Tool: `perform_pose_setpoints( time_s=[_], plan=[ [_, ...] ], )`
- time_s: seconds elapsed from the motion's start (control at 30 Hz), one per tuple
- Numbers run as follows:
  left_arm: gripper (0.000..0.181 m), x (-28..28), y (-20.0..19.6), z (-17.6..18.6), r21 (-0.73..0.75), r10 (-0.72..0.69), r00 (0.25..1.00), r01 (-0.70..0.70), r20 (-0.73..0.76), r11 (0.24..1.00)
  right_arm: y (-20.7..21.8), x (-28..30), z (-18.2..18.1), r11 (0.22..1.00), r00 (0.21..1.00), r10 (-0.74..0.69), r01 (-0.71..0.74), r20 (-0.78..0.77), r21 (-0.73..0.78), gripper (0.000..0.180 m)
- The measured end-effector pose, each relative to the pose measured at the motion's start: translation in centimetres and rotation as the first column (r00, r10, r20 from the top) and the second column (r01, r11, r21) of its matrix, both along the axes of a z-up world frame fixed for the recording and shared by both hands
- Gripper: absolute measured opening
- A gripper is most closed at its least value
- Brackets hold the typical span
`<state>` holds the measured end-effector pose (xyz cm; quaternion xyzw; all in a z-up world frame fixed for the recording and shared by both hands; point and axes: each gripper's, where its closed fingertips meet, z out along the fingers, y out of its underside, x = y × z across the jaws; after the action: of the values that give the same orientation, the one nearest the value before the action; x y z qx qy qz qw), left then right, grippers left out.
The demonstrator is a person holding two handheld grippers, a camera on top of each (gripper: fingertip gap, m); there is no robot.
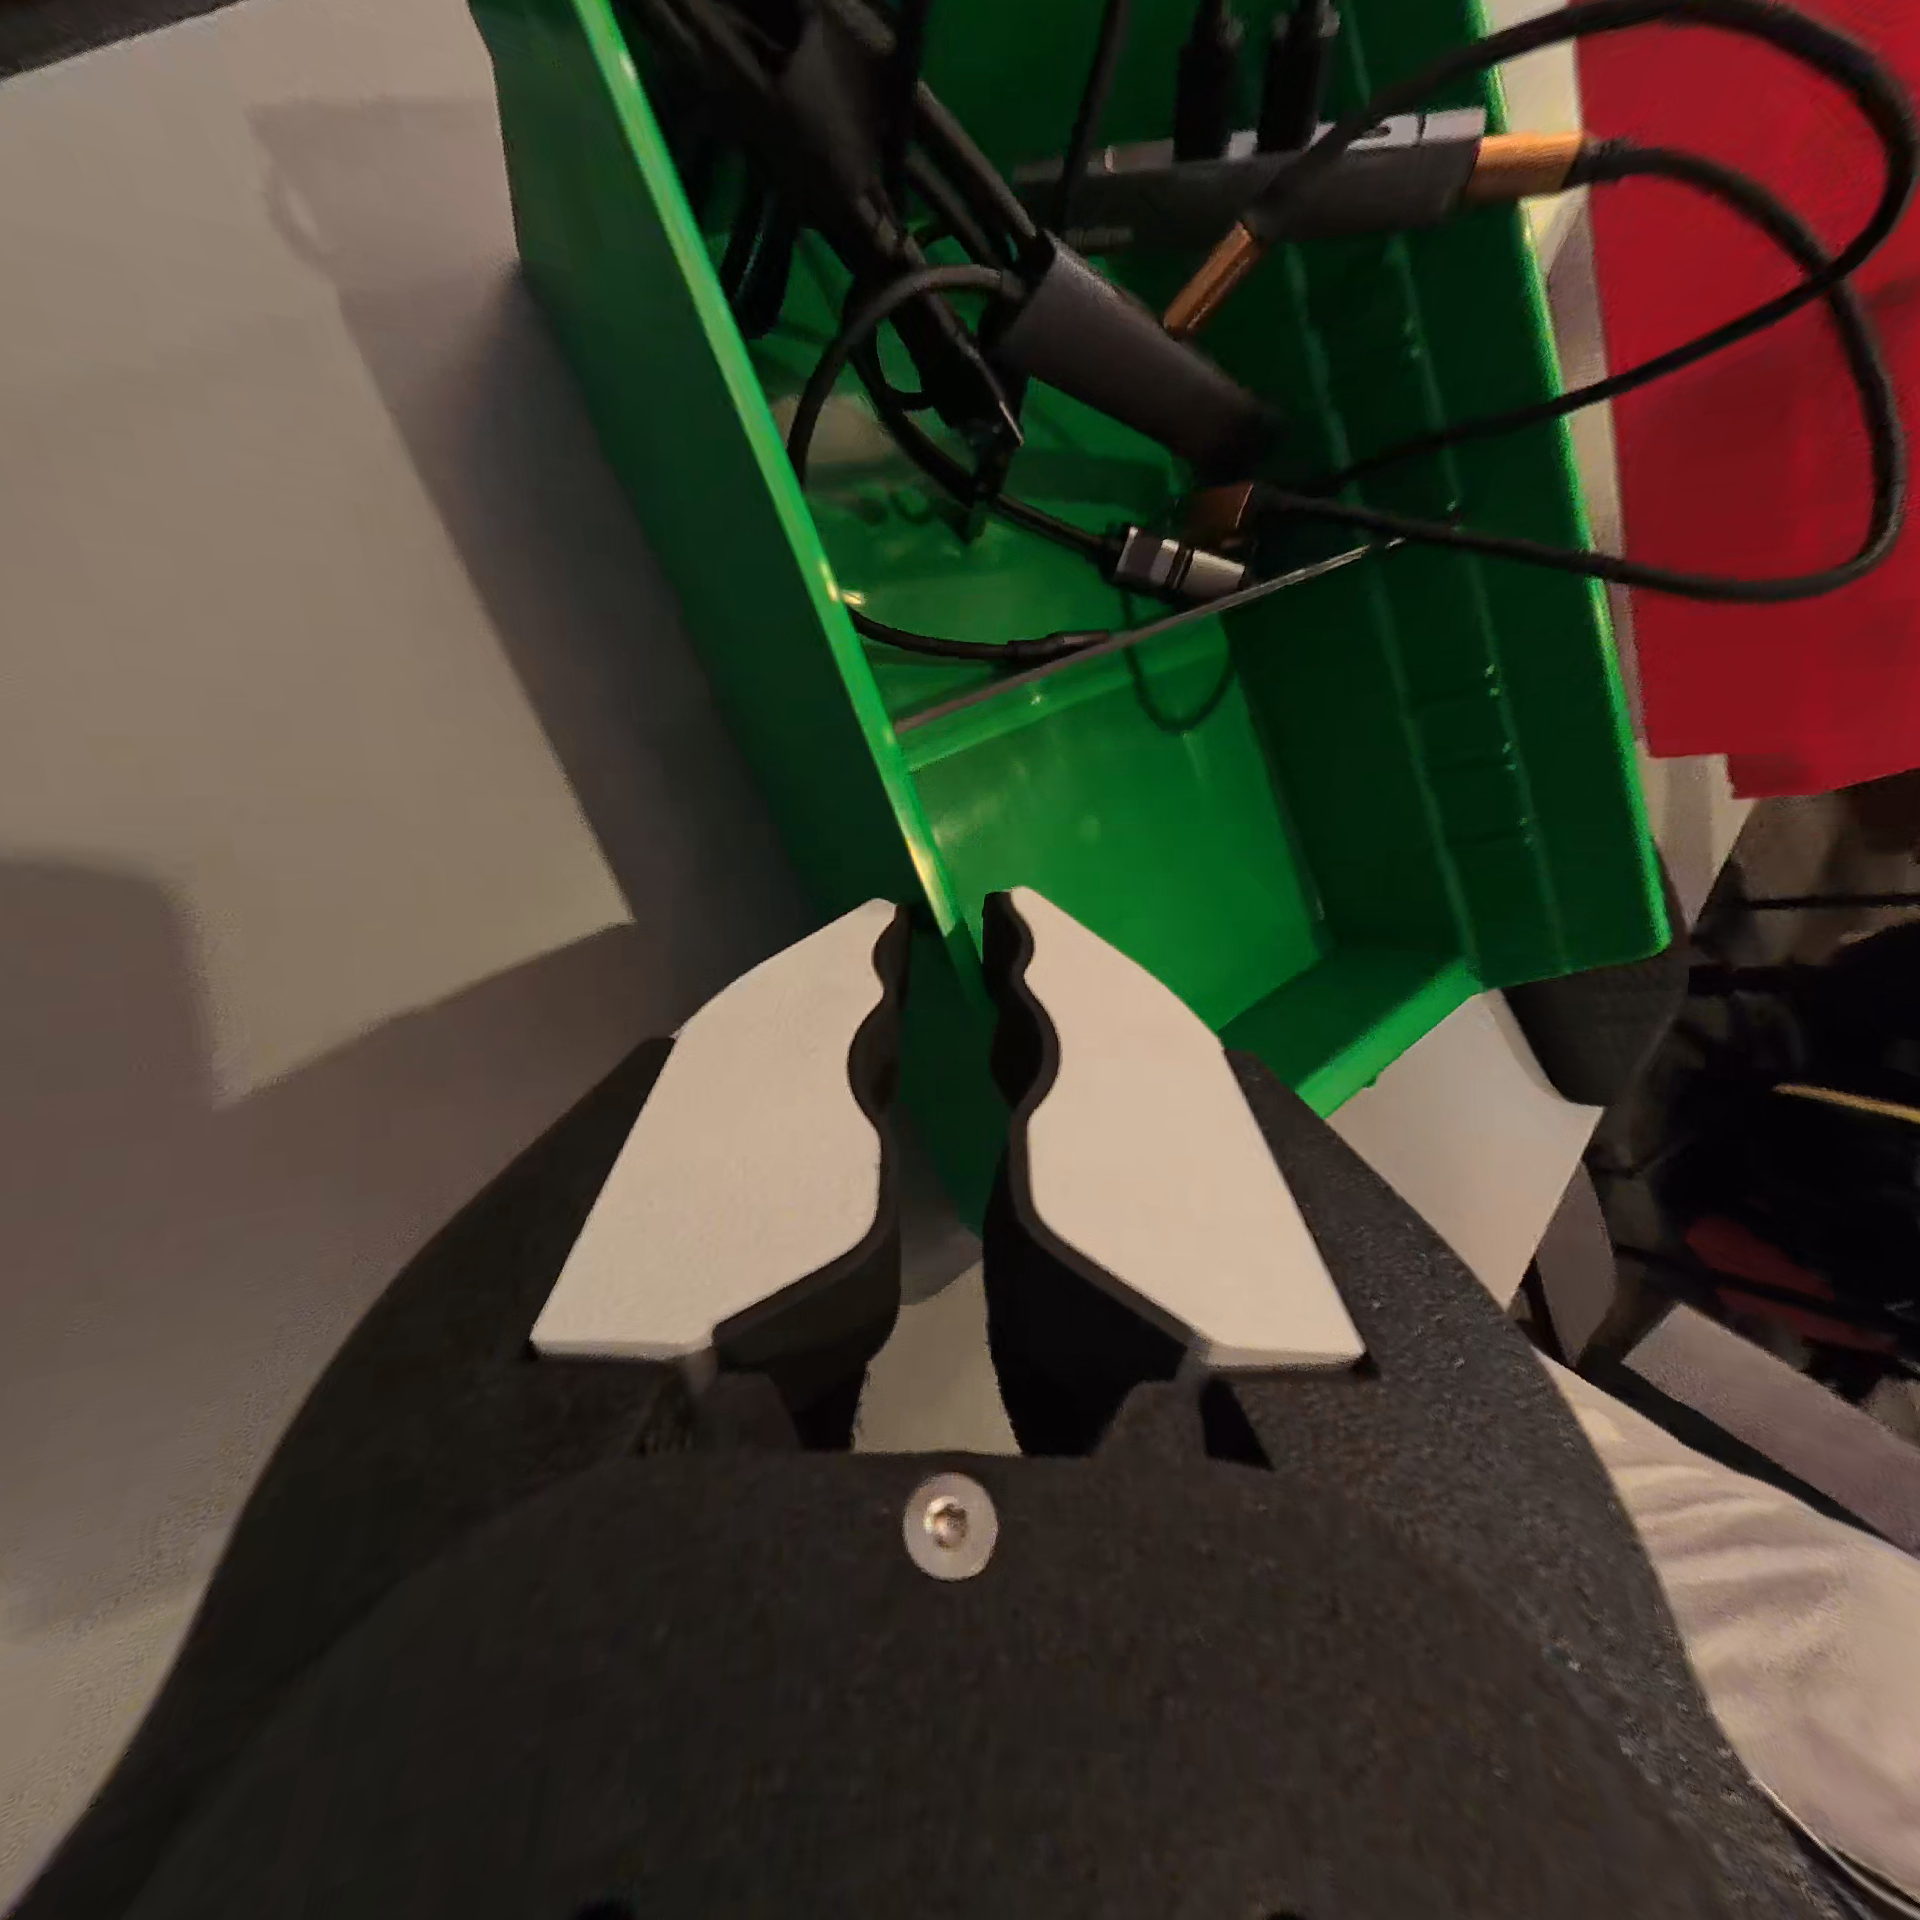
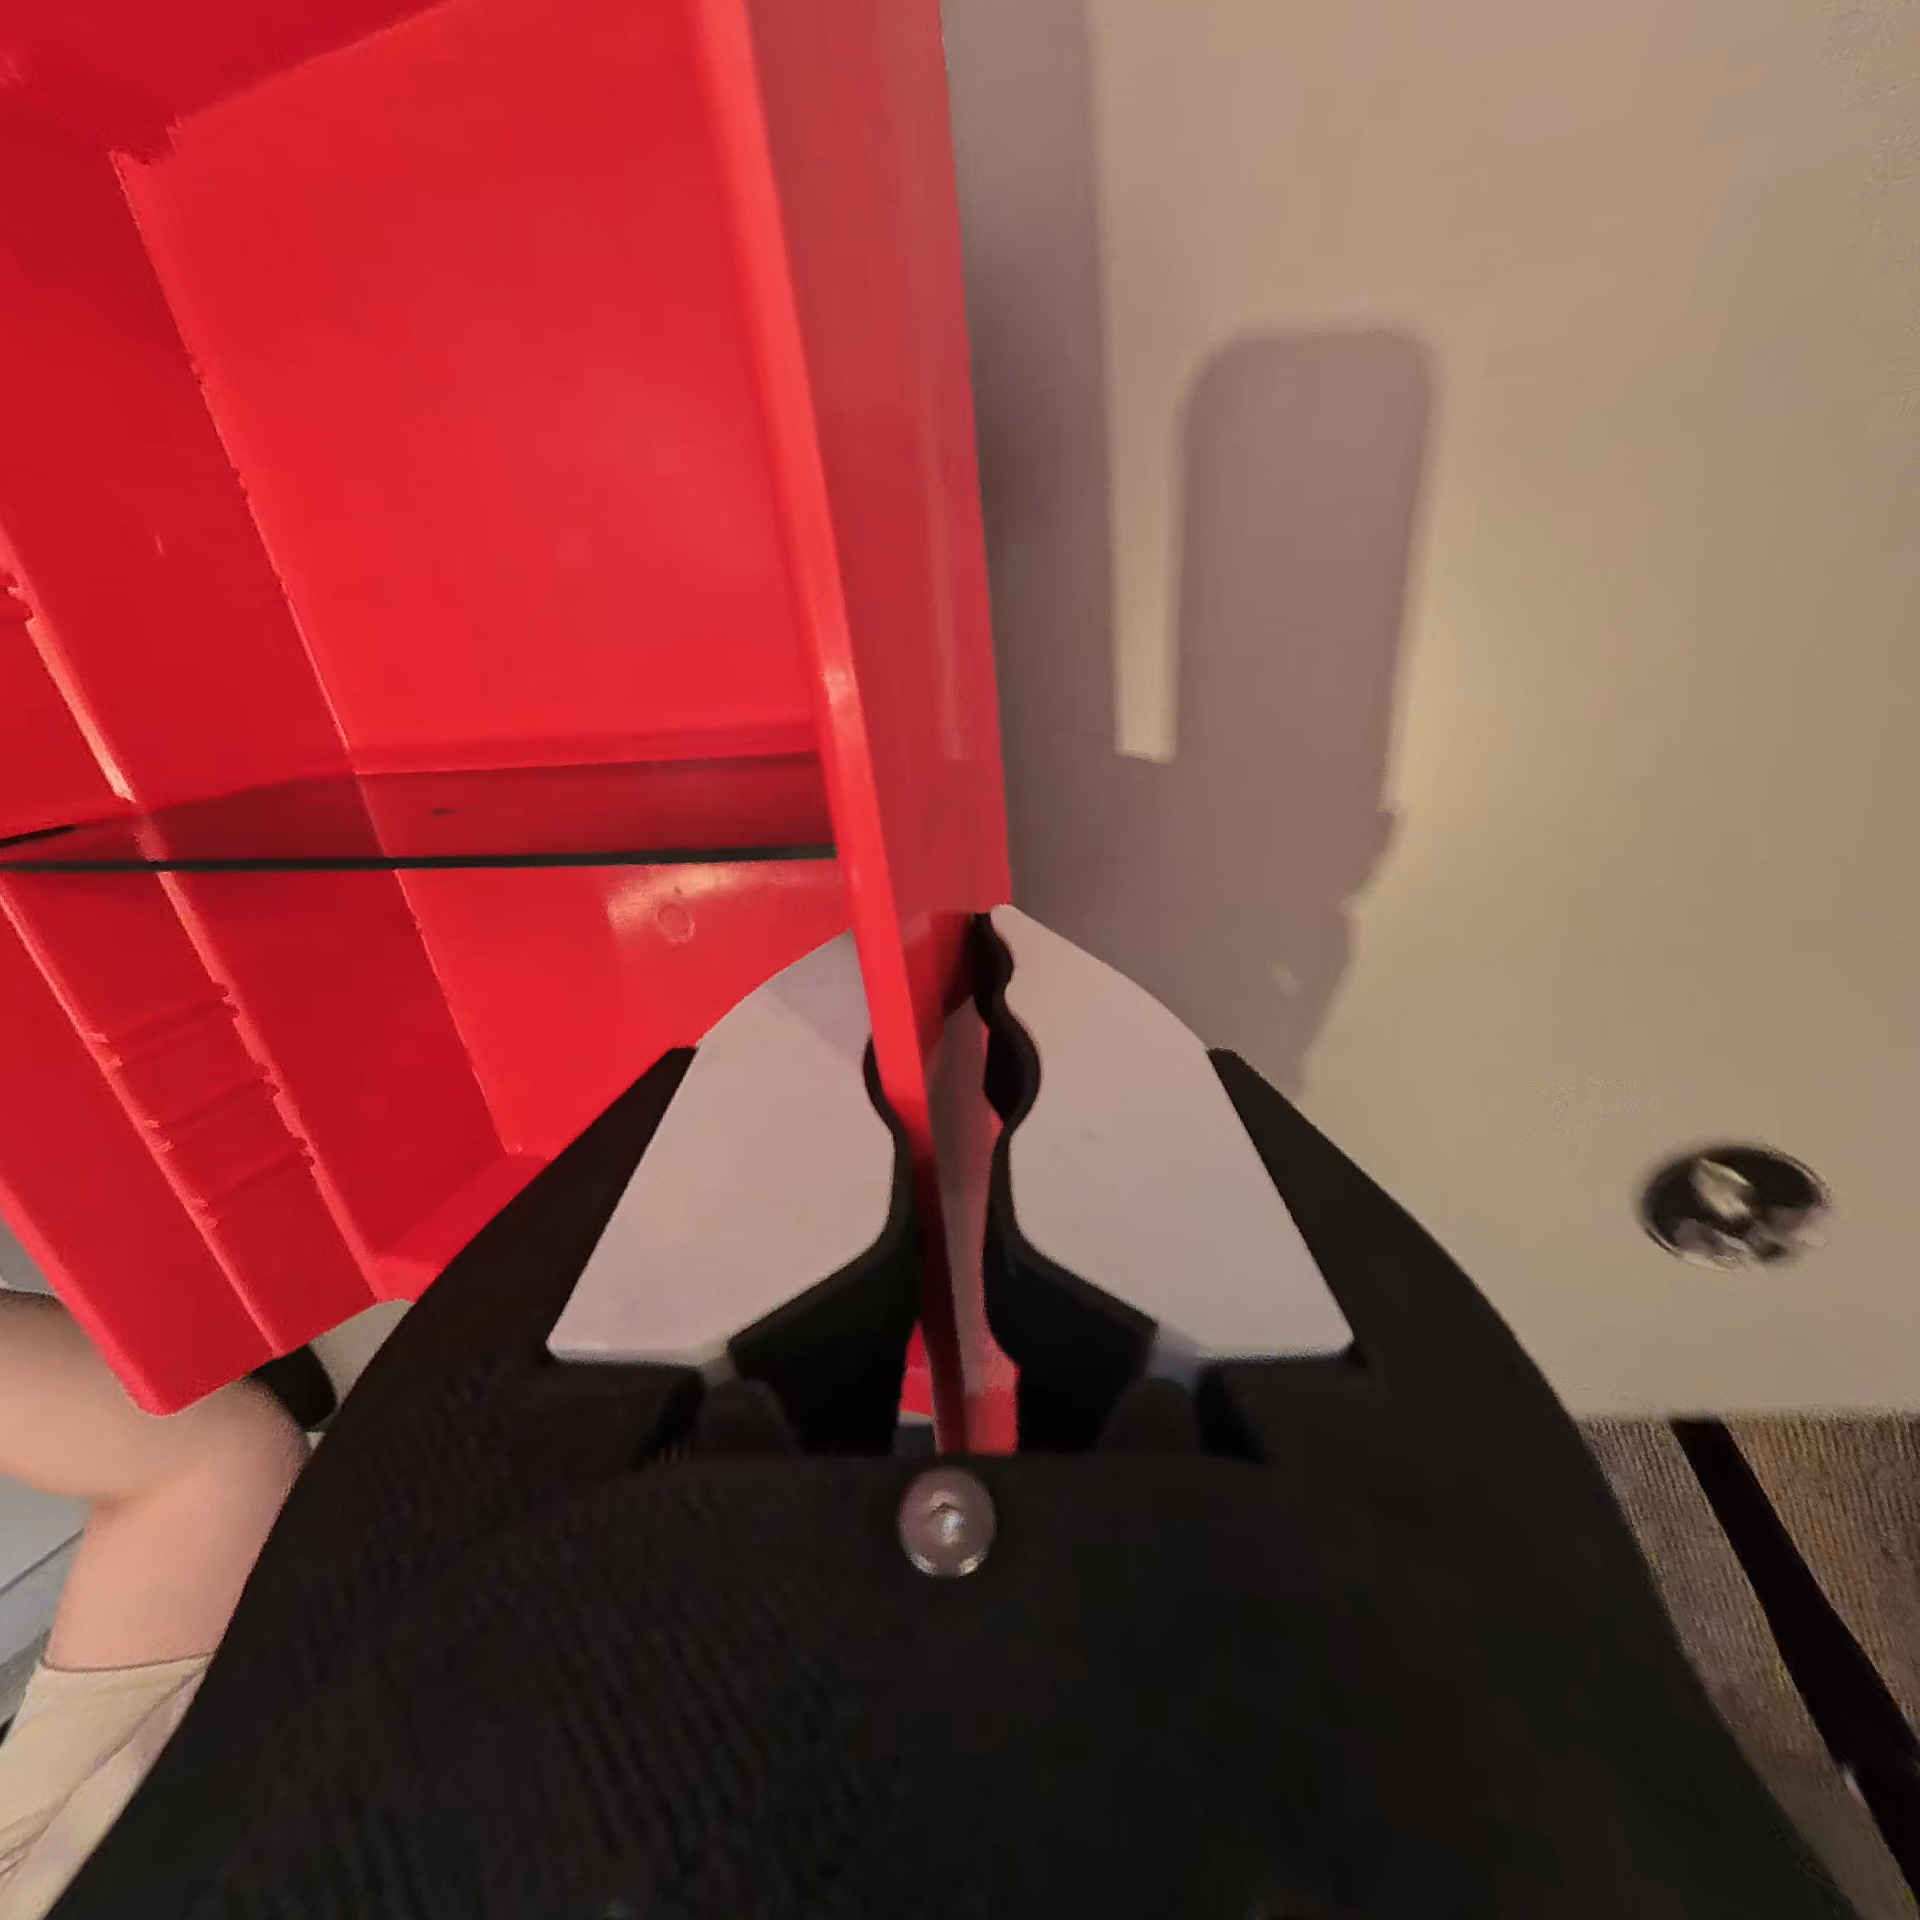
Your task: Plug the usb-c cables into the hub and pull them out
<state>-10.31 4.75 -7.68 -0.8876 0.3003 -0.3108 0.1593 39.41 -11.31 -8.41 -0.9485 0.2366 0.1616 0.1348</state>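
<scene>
The left gripper (image 1: 945,914) has its fingers clamped on the side wall of a green bin (image 1: 717,499), which sits tilted on the pale surface (image 1: 260,571). Inside the bin lie the grey hub (image 1: 1247,171) at the far end, with black plugs in its far side, and a tangle of black cables (image 1: 1714,447), one looping out over the rim. The right gripper (image 2: 935,935) has its fingers clamped on the side wall of a red bin (image 2: 468,468), which holds a dark divider (image 2: 416,831).

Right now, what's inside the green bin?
The green bin holds a grey hub, tangled black cables and a clear divider. The floor beneath the tangle is hidden.
</scene>
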Motion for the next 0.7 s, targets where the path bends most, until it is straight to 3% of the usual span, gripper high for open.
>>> perform_pose_setpoints(
  time_s=[0.3, 0.47, 0.7],
  plan=[
    [0.011, -13.8, 0.7, 0.2, 0.075, 0.203, 0.977, -0.197, -0.070, 0.977, 6.8, -6.7, -4.3, 0.985, 0.987, 0.159, -0.161, -0.031, -0.060, 0.011],
    [0.011, -21.6, -0.8, 0.2, 0.140, 0.298, 0.943, -0.278, -0.147, 0.950, 8.6, -6.0, -4.1, 0.972, 0.974, 0.225, -0.223, 0.013, -0.074, 0.009],
    [0.011, -29.3, -2.9, 0.4, 0.132, 0.449, 0.882, -0.433, -0.140, 0.892, 9.0, -2.8, -4.3, 0.980, 0.983, 0.180, -0.175, 0.039, -0.095, 0.010]
  ],
)
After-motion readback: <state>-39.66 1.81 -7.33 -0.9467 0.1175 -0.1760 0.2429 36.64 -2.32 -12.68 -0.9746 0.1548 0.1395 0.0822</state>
